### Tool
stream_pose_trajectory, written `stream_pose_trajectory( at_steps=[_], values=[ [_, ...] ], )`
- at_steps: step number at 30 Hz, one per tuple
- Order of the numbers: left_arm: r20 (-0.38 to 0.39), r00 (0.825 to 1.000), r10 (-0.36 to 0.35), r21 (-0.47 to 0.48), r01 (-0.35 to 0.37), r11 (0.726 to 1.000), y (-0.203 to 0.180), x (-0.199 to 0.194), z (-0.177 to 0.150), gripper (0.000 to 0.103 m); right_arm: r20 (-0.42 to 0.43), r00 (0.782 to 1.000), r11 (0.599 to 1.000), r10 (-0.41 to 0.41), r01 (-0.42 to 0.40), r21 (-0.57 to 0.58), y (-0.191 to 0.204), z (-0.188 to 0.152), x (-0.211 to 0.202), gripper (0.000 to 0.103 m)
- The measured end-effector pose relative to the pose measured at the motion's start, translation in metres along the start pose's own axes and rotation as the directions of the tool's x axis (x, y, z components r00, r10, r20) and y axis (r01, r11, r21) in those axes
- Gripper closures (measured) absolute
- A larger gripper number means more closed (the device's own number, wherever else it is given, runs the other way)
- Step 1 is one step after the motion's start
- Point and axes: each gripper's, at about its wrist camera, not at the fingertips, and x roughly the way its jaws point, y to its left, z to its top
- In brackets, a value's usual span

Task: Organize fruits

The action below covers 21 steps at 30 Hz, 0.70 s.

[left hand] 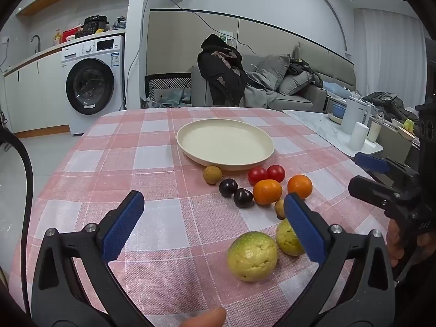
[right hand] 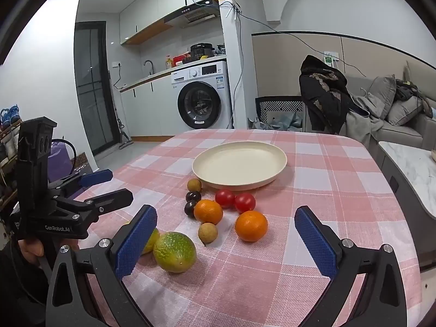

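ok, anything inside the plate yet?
No. The cream plate shows bare in both views; all fruit sits on the tablecloth in front. Its underside is hidden.

Woven checked tablecloth (left hand: 169, 190); matt cream plate (left hand: 190, 133); glossy tomatoes (left hand: 257, 175).
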Motion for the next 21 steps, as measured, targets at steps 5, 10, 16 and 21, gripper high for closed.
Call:
stream_pose_trajectory(
  at_steps=[5,10,16,21],
  values=[
    [0.000,1.000,0.004,0.020,-0.004,1.000,-0.0043,0.0007,0.0002,0.001,0.010,1.000,1.000,0.002,-0.002,0.031,-0.0048,0.0027,-0.0007,0.000],
    [-0.001,1.000,0.002,0.010,-0.002,1.000,-0.0010,-0.0027,0.0003,0.001,0.021,1.000,1.000,-0.005,0.004,0.016,-0.0018,0.0037,-0.0069,0.000],
    [0.004,1.000,0.003,0.017,-0.004,1.000,-0.0019,-0.0032,-0.0009,0.001,0.021,1.000,1.000,-0.005,0.005,0.008,-0.0013,0.0007,-0.0042,0.000],
    [0.003,1.000,0.005,0.017,-0.005,1.000,-0.0026,-0.0034,-0.0011,0.001,0.018,1.000,1.000,-0.006,0.006,0.008,-0.0005,0.0013,-0.0033,0.000]
  ],
)
